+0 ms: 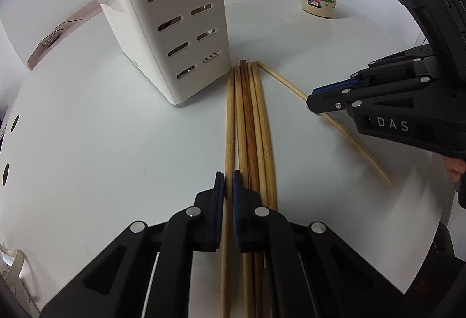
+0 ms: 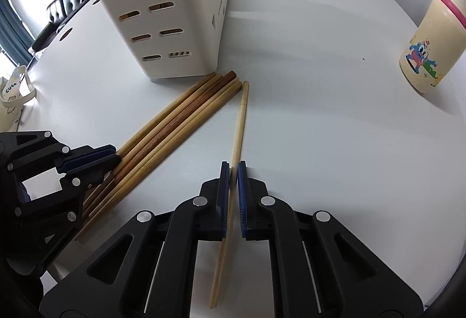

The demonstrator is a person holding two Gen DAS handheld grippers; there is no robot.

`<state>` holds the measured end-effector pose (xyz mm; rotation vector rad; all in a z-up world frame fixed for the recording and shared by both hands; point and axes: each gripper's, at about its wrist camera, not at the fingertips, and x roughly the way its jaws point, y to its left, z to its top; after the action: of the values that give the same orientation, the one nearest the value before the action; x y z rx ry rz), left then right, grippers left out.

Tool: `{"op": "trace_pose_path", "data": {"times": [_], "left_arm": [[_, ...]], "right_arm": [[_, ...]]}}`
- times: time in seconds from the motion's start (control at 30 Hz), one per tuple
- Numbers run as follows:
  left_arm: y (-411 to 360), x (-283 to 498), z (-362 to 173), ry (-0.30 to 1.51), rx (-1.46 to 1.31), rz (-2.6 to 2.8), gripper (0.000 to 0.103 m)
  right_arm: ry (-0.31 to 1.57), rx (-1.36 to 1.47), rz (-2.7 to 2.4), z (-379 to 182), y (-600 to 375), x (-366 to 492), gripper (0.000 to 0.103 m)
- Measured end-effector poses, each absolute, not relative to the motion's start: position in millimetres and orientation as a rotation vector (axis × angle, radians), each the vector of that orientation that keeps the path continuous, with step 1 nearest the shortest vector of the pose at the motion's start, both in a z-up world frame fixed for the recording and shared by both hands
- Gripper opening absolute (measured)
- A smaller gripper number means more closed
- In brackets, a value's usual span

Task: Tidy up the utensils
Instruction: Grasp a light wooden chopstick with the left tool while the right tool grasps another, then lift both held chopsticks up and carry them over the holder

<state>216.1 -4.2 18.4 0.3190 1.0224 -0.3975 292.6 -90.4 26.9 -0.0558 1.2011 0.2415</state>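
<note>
On a white round table (image 1: 102, 128), the left gripper (image 1: 228, 181) clamps the leftmost bamboo chopstick (image 1: 230, 120) of a bundle lying at the slotted white plastic utensil holder's (image 1: 163, 18) 5 o'clock; the right gripper (image 2: 233, 169) pinches a lone pale wooden chopstick (image 2: 240, 125) beside them.

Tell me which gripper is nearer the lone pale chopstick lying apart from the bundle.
Right. The right gripper straddles the lone pale chopstick; the left gripper sits at the bundle beside it.
</note>
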Motion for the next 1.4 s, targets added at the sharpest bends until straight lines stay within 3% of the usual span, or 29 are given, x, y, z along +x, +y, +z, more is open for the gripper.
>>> {"op": "trace_pose_path", "data": {"times": [0.3,0.5,0.9,1.4], "left_arm": [[-12.9,228.9,19.0,1.059,0.366,-0.387,0.006],[-11.4,222.6,20.0,1.055,0.367,-0.360,0.006],[20.6,190.2,47.4,0.945,0.224,-0.373,0.006],[36.2,178.8,88.1,0.785,0.165,-0.367,0.006]], "right_arm": [[1.212,-0.125,0.230,27.5,-83.1,300.8,0.006],[1.184,-0.025,0.247,34.3,-101.3,298.5,0.005],[1.012,0.172,0.361,63.8,-135.8,266.8,0.005],[0.836,0.139,0.423,99.3,-125.1,253.3,0.005]]}}
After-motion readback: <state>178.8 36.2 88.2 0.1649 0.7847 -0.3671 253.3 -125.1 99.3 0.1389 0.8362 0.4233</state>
